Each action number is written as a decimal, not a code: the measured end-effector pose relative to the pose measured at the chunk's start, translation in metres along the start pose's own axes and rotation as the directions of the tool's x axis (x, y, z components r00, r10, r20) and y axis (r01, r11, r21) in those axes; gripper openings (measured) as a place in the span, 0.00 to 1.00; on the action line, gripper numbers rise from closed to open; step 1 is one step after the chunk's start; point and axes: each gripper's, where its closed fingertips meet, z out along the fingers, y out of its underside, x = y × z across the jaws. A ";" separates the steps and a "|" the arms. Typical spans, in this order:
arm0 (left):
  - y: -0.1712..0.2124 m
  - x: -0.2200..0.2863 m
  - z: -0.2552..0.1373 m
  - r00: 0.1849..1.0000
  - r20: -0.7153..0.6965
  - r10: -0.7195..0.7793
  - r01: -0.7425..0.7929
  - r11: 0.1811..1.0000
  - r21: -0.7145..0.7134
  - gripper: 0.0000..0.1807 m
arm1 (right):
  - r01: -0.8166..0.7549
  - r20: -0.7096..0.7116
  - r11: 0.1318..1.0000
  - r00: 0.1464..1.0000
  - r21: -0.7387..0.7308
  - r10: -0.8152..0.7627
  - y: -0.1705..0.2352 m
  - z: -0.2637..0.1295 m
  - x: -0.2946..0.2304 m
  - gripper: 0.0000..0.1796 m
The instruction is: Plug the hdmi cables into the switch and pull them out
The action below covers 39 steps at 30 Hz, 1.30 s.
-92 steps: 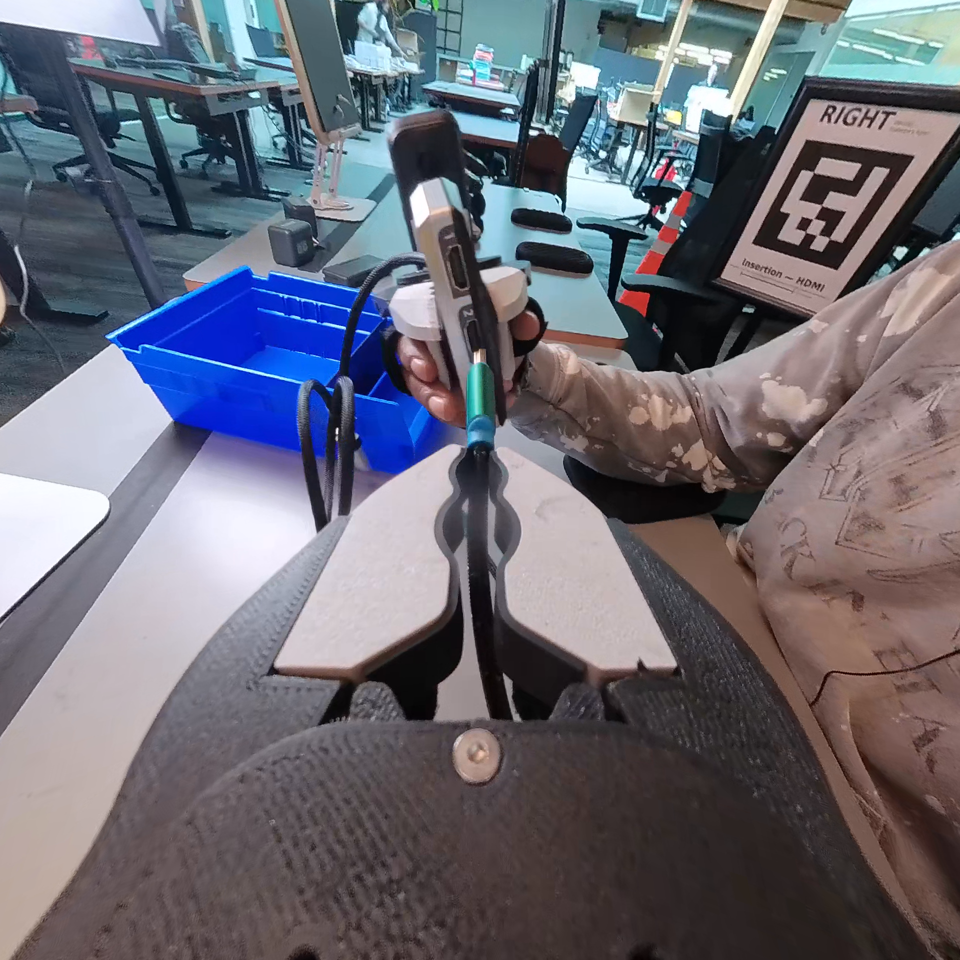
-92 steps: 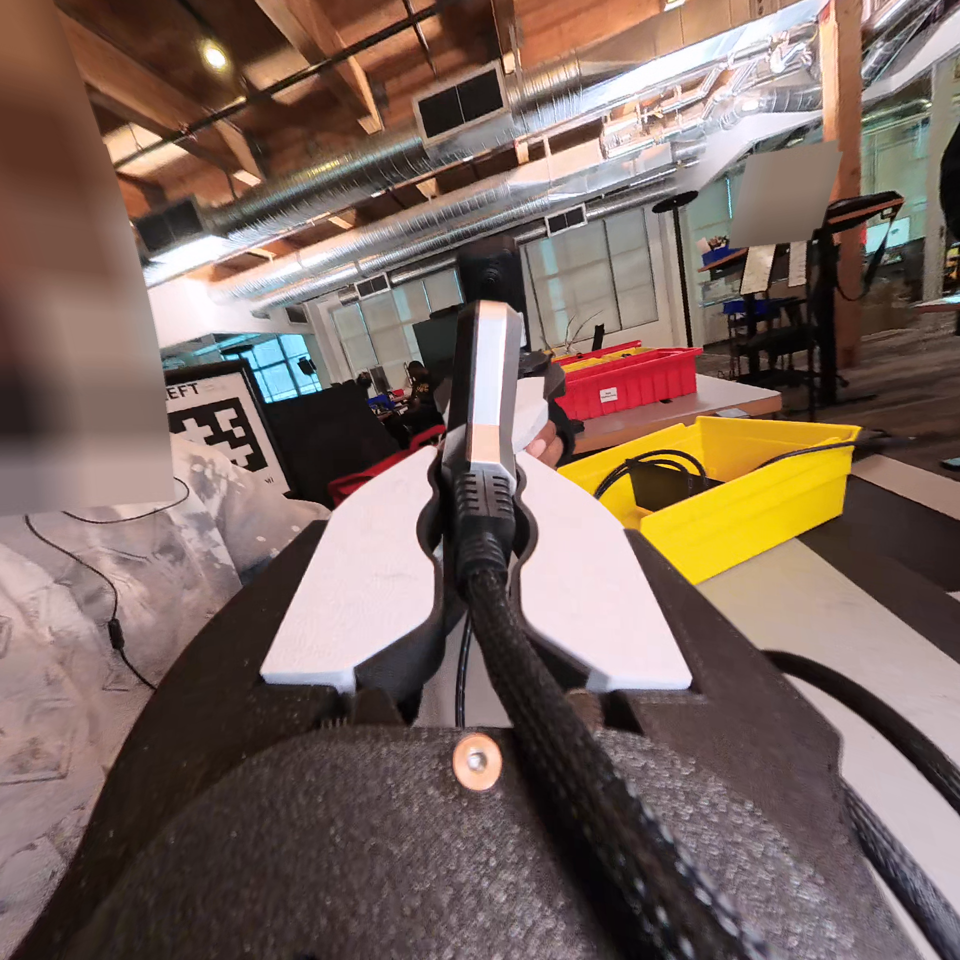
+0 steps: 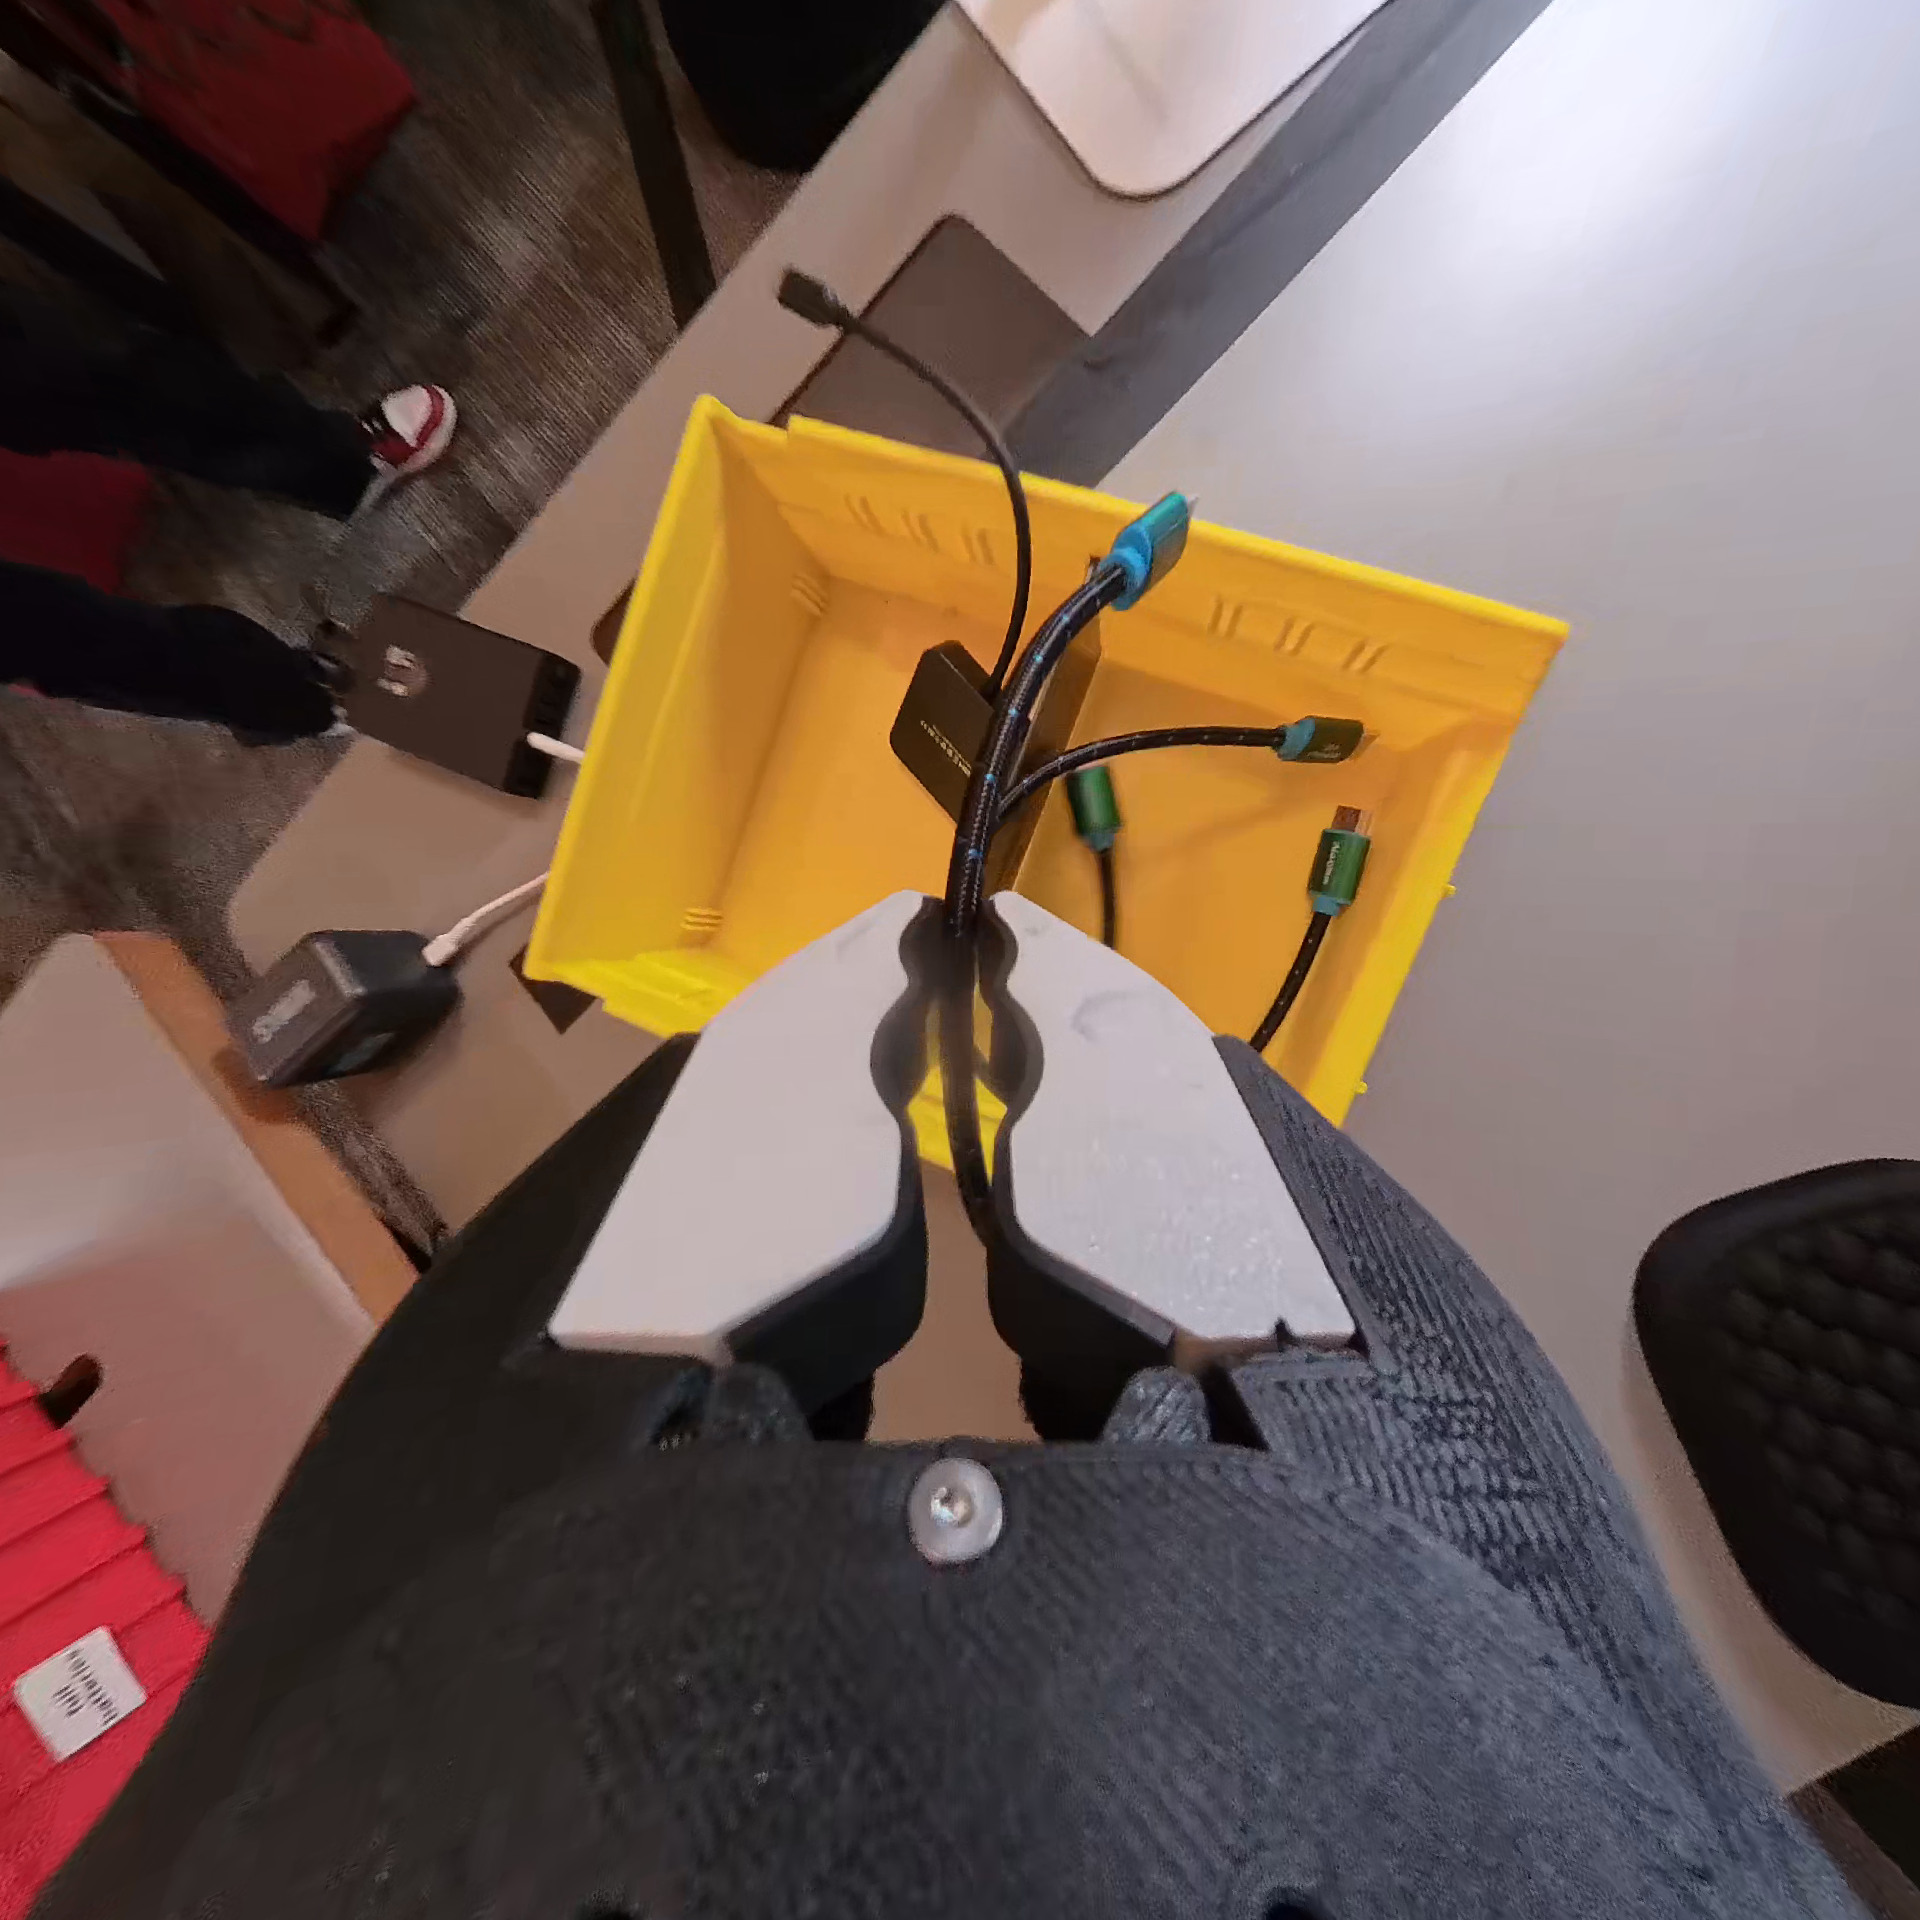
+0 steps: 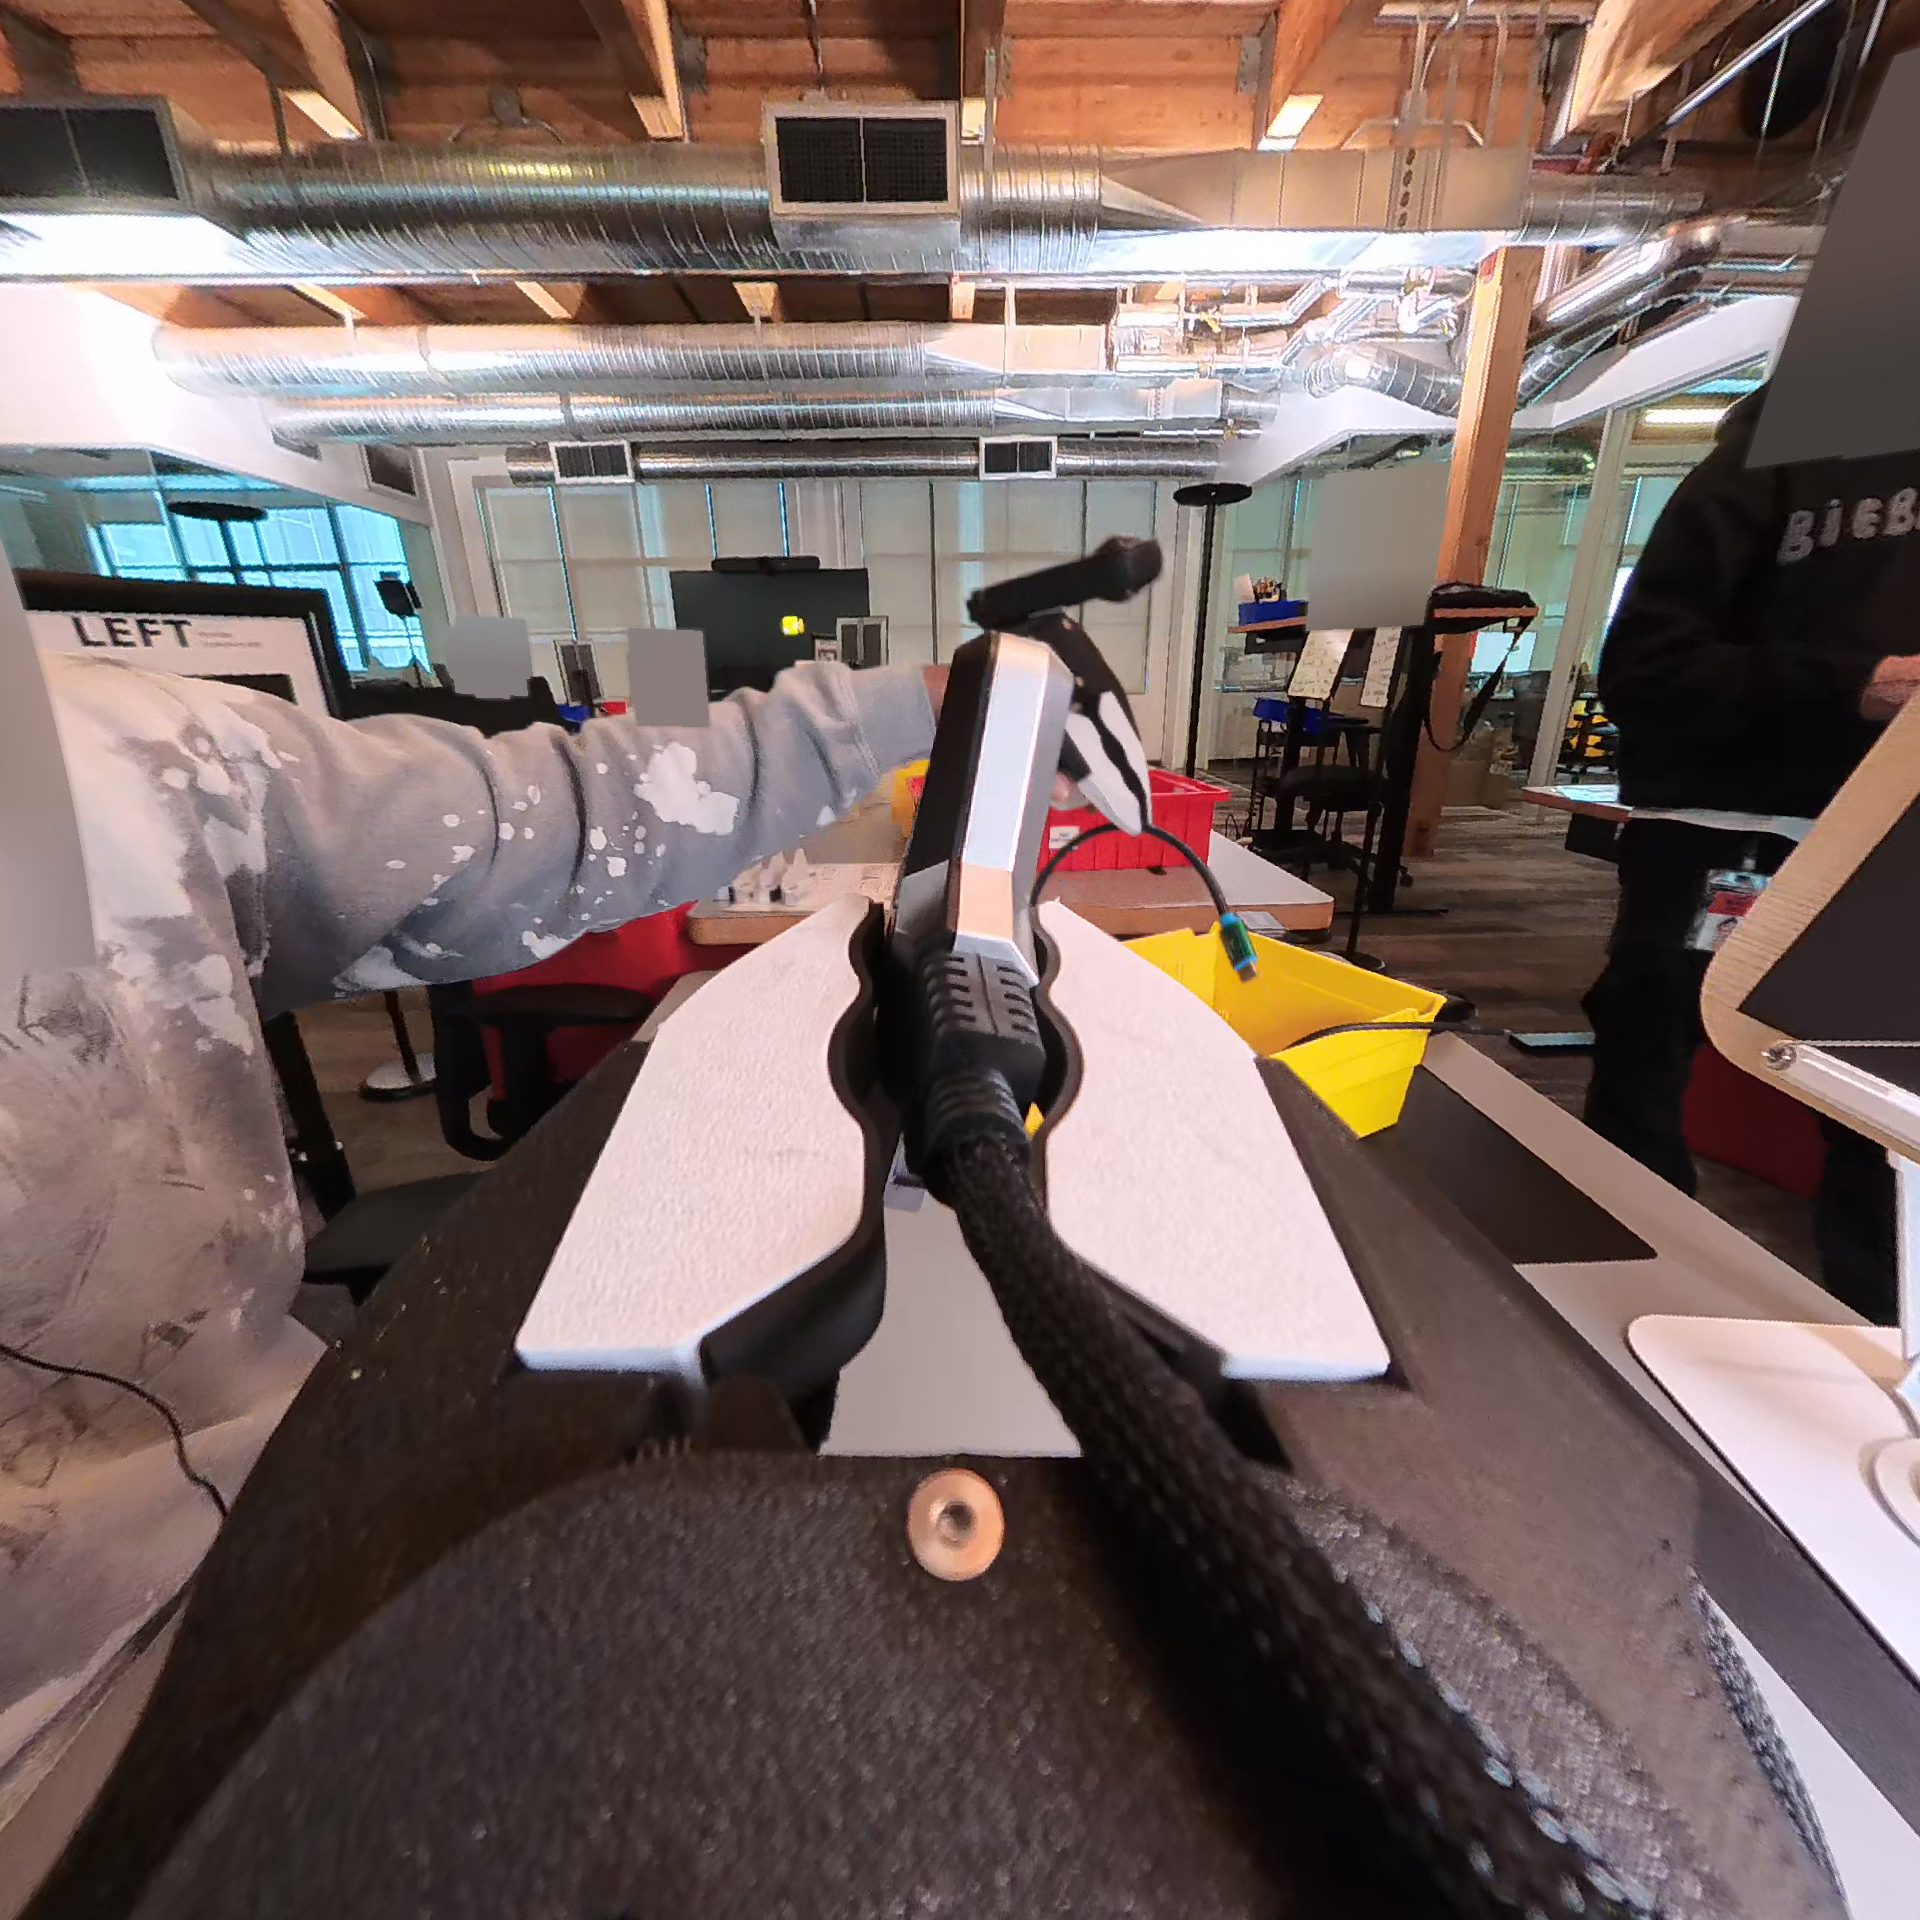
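Observation:
My left gripper (image 3: pixel 958 912) is shut on a black braided HDMI cable (image 3: pixel 1023 717) and points down over a yellow bin (image 3: pixel 665 665). The cable's blue-green plug (image 3: pixel 1148 540) hangs free. In the bin lie a black adapter box (image 3: pixel 940 717) and more green-tipped HDMI plugs (image 3: pixel 1340 857). My right gripper (image 4: pixel 956 920) is shut on the silver-and-black HDMI switch (image 4: pixel 992 790) and holds it upright in the air. A thick braided cable (image 4: pixel 1049 1226) is plugged into the switch's near end. Beyond the switch the left gripper (image 4: pixel 1107 753) dangles its plug (image 4: pixel 1236 940) over the bin (image 4: pixel 1351 1039).
A black charger block (image 3: pixel 457 691) and a small black adapter (image 3: pixel 332 1003) lie left of the bin. A red bin (image 3: pixel 73 1538) is at the lower left, a black chair (image 3: pixel 1797 1413) at the right. A person (image 4: pixel 1745 790) stands at the right, by a white stand base (image 4: pixel 1766 1392).
The green plug was in the switch; now it is out. My left gripper has carried the cable away to above the yellow bin. My right gripper still holds the switch.

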 end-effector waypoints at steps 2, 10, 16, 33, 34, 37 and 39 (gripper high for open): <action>-0.015 0.006 -0.026 1.000 0.015 0.013 -0.014 0.997 0.076 0.04 | -0.002 -0.005 1.000 1.000 0.005 0.002 0.000 0.000 0.001 0.13; -0.098 0.087 -0.095 0.989 -0.134 0.062 0.013 0.868 0.497 0.04 | -0.020 -0.017 1.000 1.000 0.011 0.020 0.003 0.001 0.005 0.13; -0.155 0.176 -0.101 0.934 -0.316 0.164 0.128 0.675 0.727 0.04 | -0.063 -0.020 0.997 0.998 0.052 0.064 0.009 0.003 0.012 0.13; -0.178 0.251 -0.070 0.461 -0.830 0.315 0.693 0.456 0.558 0.03 | -0.076 0.041 0.982 0.997 0.171 0.070 0.000 -0.032 0.019 0.13; -0.176 0.249 -0.066 0.453 -0.836 0.308 0.699 0.458 0.548 0.03 | -0.083 0.055 0.984 0.996 0.158 0.076 0.001 -0.034 0.017 0.13; -0.169 0.246 -0.041 0.413 -0.891 0.189 0.712 0.544 0.445 0.03 | -0.118 0.143 0.987 0.984 0.107 0.102 0.003 -0.039 0.005 0.13; -0.165 0.244 -0.010 0.406 -0.913 0.049 0.739 0.570 0.359 0.03 | -0.143 0.208 0.987 0.970 0.066 0.127 0.003 -0.045 -0.007 0.13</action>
